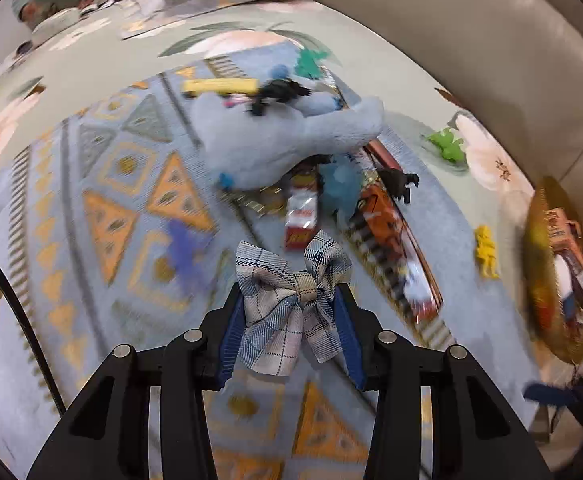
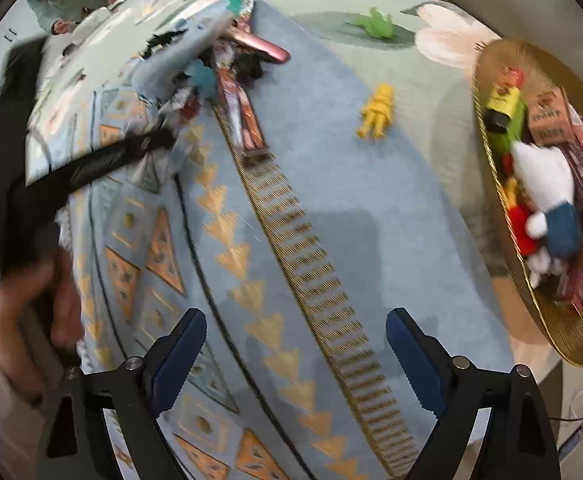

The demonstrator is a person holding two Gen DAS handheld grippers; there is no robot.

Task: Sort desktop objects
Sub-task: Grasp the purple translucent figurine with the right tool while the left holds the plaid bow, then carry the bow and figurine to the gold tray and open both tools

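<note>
Two grippers | patterned rug (image 2: pixel 291 184) | L (image 1: pixel 289 300) holds plaid bow (image 1: pixel 291 300) | R (image 2: pixel 295 344) agape

Ahead of the left fingers, the grey plush toy (image 1: pixel 287 140) covers most of the pile: the yellow box (image 1: pixel 219 86) beyond it shows only its top edge, and a black figure (image 1: pixel 277 92) is smeared past recognition. The snack packets (image 1: pixel 301 216) just beyond the fingertips carry print too blurred to read. A purple shape (image 1: pixel 185 246) left of the fingers is a streak; what it is cannot be told. Far right of the fingers, the gold basket (image 1: pixel 547 320) is blurred, and its contents merge.

Right of the right fingers, the basket (image 2: pixel 571 344) is cut by the picture's edge, its boxes (image 2: pixel 549 118) half out of view. Left of them, the hand (image 2: pixel 31 300) is smeared.
</note>
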